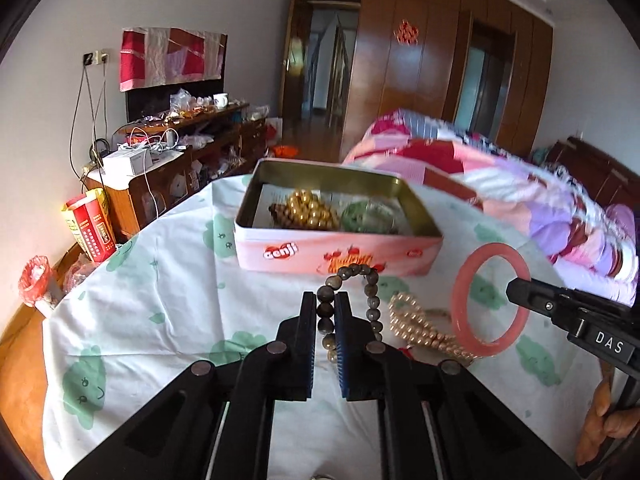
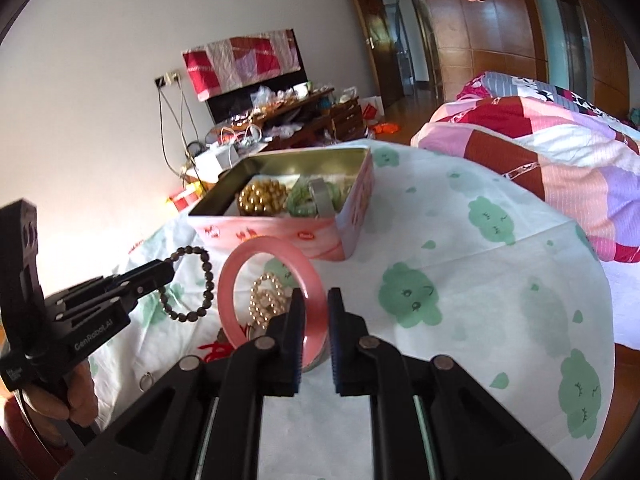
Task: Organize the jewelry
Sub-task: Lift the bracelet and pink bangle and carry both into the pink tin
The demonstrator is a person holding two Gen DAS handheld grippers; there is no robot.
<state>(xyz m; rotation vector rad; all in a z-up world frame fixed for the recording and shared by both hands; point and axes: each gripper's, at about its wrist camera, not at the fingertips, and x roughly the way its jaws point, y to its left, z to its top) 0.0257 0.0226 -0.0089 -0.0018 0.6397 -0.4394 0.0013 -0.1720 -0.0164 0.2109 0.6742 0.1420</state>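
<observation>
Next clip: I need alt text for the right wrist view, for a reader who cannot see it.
The right gripper holds a pink bangle upright above a green-patterned tablecloth. At left, the left gripper holds a dark bead bracelet. Behind them an open pink tin already contains gold beads and green jewelry.

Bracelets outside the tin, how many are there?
3. The dark bead bracelet hangs in the left gripper, the pink bangle is in the right gripper, and the pearl bracelet lies on the cloth.
</observation>
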